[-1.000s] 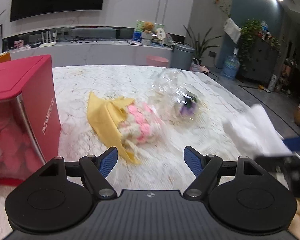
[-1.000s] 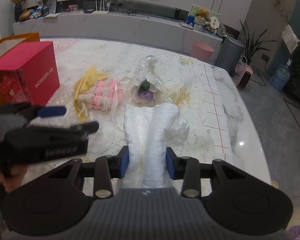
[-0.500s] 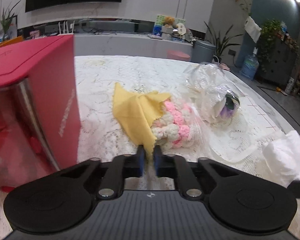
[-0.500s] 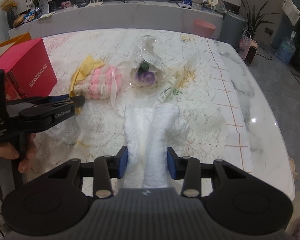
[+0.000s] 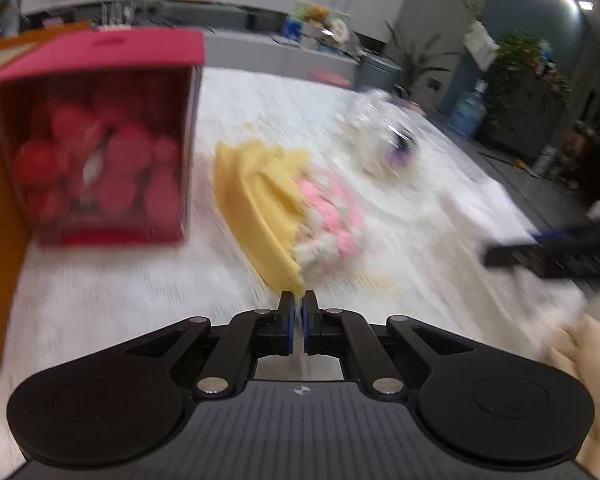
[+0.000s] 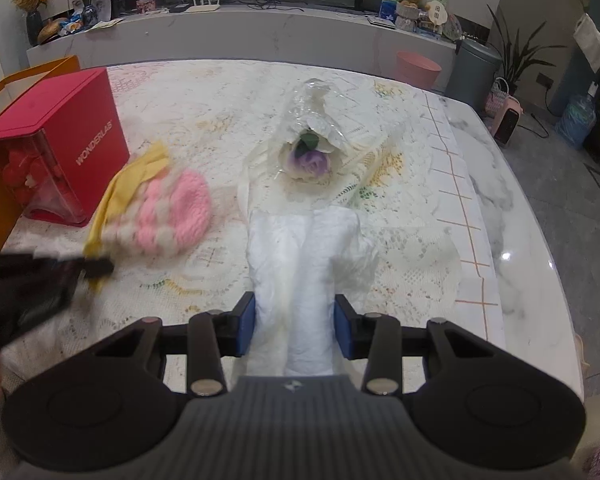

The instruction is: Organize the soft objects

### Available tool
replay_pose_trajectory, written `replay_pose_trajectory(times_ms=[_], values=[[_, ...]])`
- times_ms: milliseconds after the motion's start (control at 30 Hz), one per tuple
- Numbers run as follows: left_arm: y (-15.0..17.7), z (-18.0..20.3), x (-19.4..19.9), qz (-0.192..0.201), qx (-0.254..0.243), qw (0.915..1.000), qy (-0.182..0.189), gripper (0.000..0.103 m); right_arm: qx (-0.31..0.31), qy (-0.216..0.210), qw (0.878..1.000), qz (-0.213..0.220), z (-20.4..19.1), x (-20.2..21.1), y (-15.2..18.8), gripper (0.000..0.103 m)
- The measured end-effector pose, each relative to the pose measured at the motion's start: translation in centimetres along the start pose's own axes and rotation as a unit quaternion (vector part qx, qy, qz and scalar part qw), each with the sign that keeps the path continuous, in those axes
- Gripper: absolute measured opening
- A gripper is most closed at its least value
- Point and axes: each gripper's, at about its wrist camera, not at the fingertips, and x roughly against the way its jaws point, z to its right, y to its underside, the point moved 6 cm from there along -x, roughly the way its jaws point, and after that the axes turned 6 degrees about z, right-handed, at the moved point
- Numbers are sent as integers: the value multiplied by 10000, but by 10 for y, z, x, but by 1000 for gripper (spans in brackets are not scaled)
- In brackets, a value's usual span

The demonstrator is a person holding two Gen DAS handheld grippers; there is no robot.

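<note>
- Progress, judging from layout: early. Nothing is looking sorted yet; both grippers are only holding their items, and the placing is all still to come.
- Left gripper (image 5: 299, 312), lower centre of the left wrist view: jaws pinched nearly together, clamping the tip of the yellow cloth (image 5: 260, 208). The cloth is trailing up-frame into the pink-and-white crochet bundle (image 5: 332, 220) at mid-frame. That view is blurring heavily.
- Right gripper (image 6: 295, 330), lower centre of the right wrist view: jaws part-way closed, pressing both sides of the white padded roll (image 6: 308, 264), which is extending up-frame onto the lace tablecloth (image 6: 416, 248).
- Wrapped purple flower (image 6: 310, 158), upper centre of the right view: lying untouched, nothing gripping it.
- Red box (image 6: 60, 136), upper left: standing beside the bundle, red shapes showing through its clear front; can't tell whether it's the destination.
- Materials: thin, limp, creasing yellow fabric; chunky, fuzzy, rounded crochet; soft, quilted, folding roll; crinkly, clear, cone-shaped film around the flower; rigid, square-edged box.
</note>
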Motion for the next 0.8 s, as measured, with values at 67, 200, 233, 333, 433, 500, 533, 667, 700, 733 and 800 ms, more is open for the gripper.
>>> replay_pose_trajectory(times_ms=[67, 200, 233, 333, 433, 500, 533, 667, 700, 733, 800], values=[[8, 9, 10, -94, -124, 9994, 305, 3, 30, -5, 10000, 4, -2, 0, 0, 40], [5, 15, 22, 205, -59, 9983, 538, 61, 70, -17, 10000, -22, -5, 0, 0, 40], [-1, 13, 22, 380, 1, 9983, 448, 68, 83, -18, 10000, -17, -6, 0, 0, 40], [-20, 2, 18, 687, 380, 9967, 208, 67, 119, -26, 9999, 2, -8, 2, 0, 40], [-26, -11, 6, 760, 434, 9961, -114, 66, 127, -34, 9999, 17, -8, 3, 0, 40], [-27, -17, -2, 773, 327, 9960, -297, 57, 143, -28, 9999, 27, -9, 3, -1, 40], [-25, -18, -5, 747, 267, 9964, -304, 55, 148, -27, 9999, 32, -9, 3, -1, 40], [-21, -12, -10, 757, 35, 9971, -115, 25, 139, -47, 9999, 33, -10, 4, 0, 40], [-22, -10, -7, 783, 44, 9969, -10, 11, 138, -54, 9999, 30, -10, 3, 0, 40], [-22, -8, -3, 820, 78, 9966, 84, 7, 143, -61, 9999, 19, -11, 3, 0, 40], [-20, -6, 5, 919, -51, 9957, 74, 3, 154, -55, 9999, -1, -11, 2, 1, 40]])
